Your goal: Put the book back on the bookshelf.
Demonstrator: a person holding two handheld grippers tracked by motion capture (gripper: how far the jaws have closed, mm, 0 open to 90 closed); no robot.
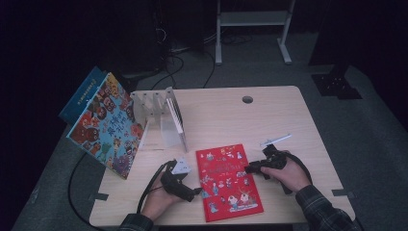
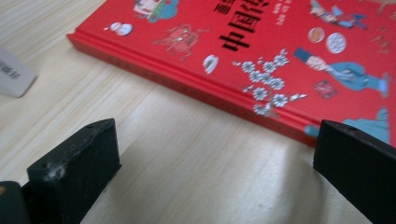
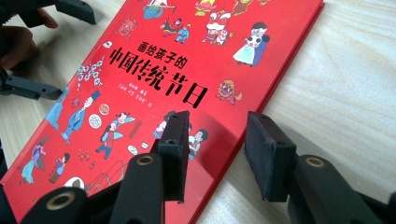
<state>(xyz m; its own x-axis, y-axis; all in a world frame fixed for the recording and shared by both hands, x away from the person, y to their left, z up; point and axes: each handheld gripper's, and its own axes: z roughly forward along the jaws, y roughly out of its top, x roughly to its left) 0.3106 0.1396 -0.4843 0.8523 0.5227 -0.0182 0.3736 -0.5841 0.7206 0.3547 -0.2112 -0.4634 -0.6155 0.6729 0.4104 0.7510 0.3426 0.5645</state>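
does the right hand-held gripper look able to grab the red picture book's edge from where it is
Probably yes: the right hand-held gripper straddles the near edge of the flat red picture book, one jaw over the cover, one over bare wooden table, nothing between.

— How did the hands sit?
— Both low; the left gripper (image 1: 198, 191) had jaws spread wide.
— And the other?
— The right gripper (image 1: 248, 168) pointed leftward, jaws parted, nothing pinched
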